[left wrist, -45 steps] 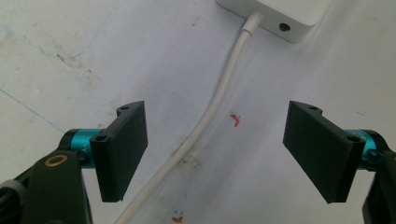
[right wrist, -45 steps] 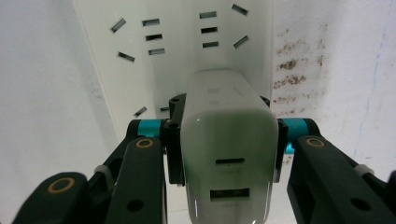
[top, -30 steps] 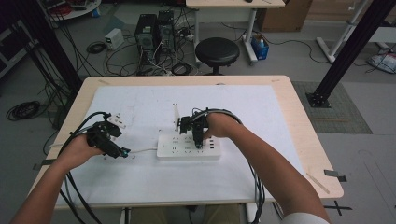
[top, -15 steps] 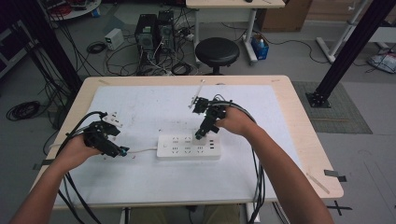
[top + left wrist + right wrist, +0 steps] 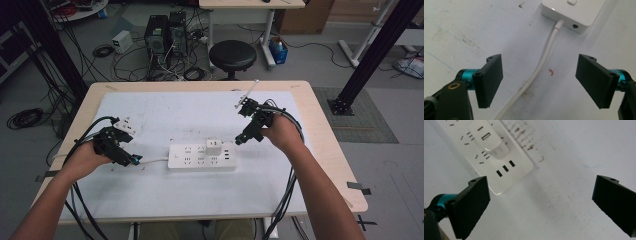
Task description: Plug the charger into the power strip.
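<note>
Table middle: the white power strip (image 5: 202, 156) lies flat there, long side left to right, with a white charger (image 5: 214, 147) standing up from its top.
Left of strip: its white cord (image 5: 541, 68) runs along the mat between the wide-apart jaws of the left gripper (image 5: 131, 160).
Right of strip: the right gripper (image 5: 240, 140) hangs just beside that end, jaws spread wide.
Far side: bare white mat (image 5: 180, 112).
Near side: bare mat too.
</note>
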